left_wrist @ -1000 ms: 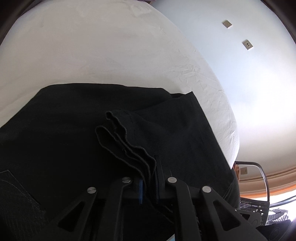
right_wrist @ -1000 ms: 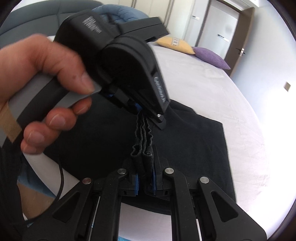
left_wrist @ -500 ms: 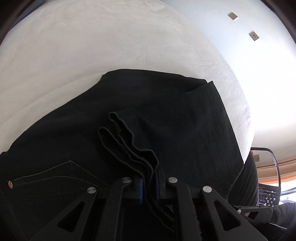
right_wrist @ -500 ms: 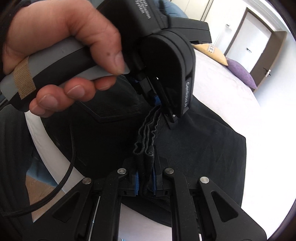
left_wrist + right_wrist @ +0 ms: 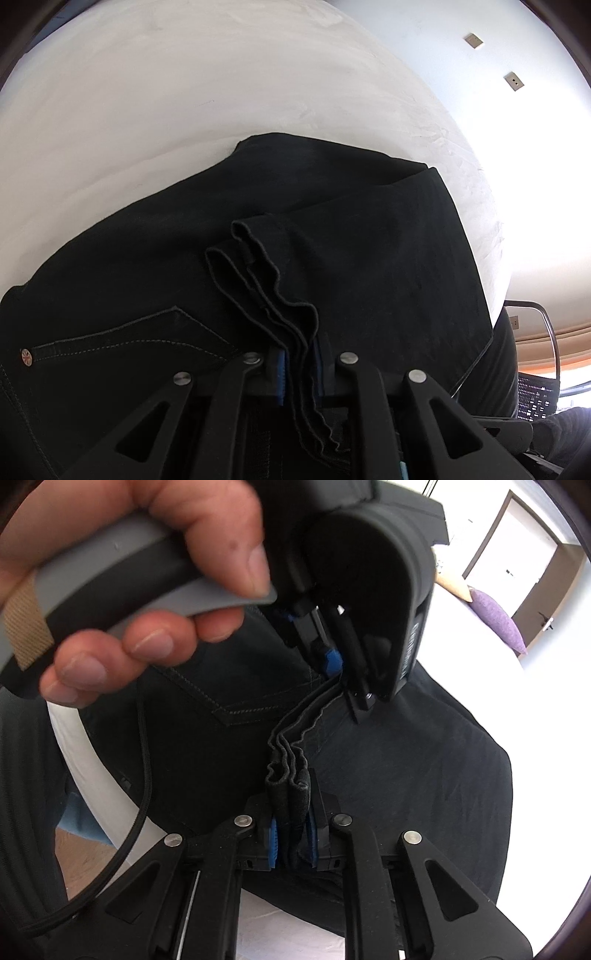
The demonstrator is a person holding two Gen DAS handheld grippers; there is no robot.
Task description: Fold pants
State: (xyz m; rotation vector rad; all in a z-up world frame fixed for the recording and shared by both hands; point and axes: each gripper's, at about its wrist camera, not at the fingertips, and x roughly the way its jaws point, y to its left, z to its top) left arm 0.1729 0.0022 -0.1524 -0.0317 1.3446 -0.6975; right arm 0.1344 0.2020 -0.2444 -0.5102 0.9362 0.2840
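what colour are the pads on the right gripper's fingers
Blue, ridged pads, clearest in the right wrist view, either side of the bunched black pants.

Strong daylight from the right in both views, wall (image 5: 461, 92) and bed sheet (image 5: 546, 738) blown out to white. Black pants (image 5: 369, 258) underexposed, weave barely visible. Heavy fisheye bending and dark vignette at corners. Near hand (image 5: 147, 554) slightly soft.

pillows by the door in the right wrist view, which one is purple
The purple pillow, the one nearer the brown door. The other pillow, beside it and farther from the door, is yellowish tan.
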